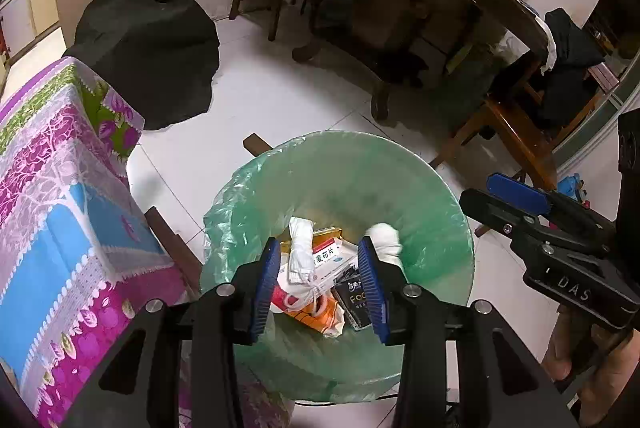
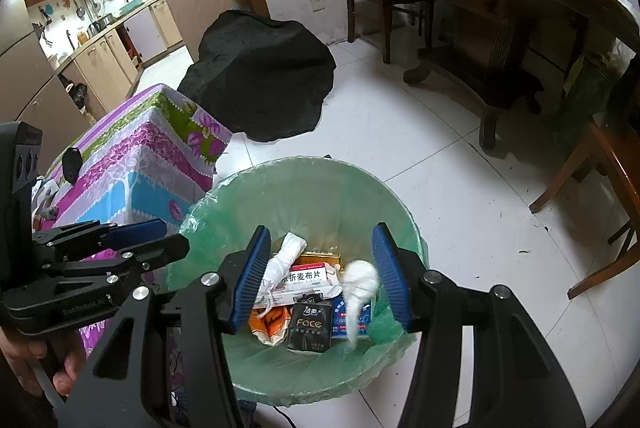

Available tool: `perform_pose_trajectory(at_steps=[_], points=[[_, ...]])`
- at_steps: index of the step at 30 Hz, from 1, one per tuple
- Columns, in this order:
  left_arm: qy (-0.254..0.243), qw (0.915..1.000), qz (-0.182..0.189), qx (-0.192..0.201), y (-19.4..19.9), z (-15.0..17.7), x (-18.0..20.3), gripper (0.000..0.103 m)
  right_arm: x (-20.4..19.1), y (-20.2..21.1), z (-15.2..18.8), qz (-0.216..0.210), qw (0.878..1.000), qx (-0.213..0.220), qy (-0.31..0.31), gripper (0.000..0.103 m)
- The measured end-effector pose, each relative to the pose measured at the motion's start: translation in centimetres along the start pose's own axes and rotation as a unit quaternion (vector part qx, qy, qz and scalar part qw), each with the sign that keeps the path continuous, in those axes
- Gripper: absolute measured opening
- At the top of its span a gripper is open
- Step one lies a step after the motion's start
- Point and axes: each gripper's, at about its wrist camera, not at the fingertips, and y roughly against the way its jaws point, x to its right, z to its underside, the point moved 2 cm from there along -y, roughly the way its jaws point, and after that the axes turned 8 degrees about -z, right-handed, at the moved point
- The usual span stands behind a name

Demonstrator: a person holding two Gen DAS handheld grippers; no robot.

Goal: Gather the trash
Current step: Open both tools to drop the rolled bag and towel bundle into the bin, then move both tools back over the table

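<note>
- One green-lined trash bin (image 2: 320, 195) stands on the floor beside the cloth-covered counter (image 2: 160, 163).
- Two hand-held grippers hover above it: left hand-held gripper (image 1: 320, 284) and right hand-held gripper (image 2: 320, 276), both released, holding nothing.
- Inside lie two white wads (image 2: 360, 280), boxes and packets.
- Risk: reaching deep could snag the thin liner (image 1: 440, 211).

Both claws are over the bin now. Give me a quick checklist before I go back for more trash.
1. Left claw empty: ok, open with nothing between the pads.
2. Right claw empty: ok, open.
3. White tissue wad inside the bin: ok.
4. Green liner over the rim: ok where visible; near edge hidden.
5. Room left in the bin: ok, trash sits low.
6. More trash on the patterned tablecloth: cannot tell.
</note>
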Motion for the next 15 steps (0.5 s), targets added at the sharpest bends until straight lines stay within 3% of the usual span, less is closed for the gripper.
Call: perform_pose_trajectory(at_steps=[4, 9, 12, 15], points=[[-0.008, 0.9999, -0.003, 0.006, 1.2, 0.7, -0.4, 0.043, -0.8, 1.0, 0.4, -0.005, 1.0, 0.01, 0.006, 0.056], [-0.039, 0.9979, -0.028, 0.044, 5.7, 3.0, -3.4, 0.061, -3.4, 4.3, 2.0, -0.034, 0.997, 0.061, 0.021, 0.08], [-0.043, 0.9949, -0.052, 0.075, 9.8, 4.9, -8.1, 0.069, -6.1, 5.9, 3.8, -0.069, 0.993, 0.087, 0.034, 0.087], [-0.019, 0.9895, -0.095, 0.108, 14.6, 7.3, -15.4, 0.075, -8.7, 6.2, 5.7, -0.098, 0.99, 0.093, 0.048, 0.089]])
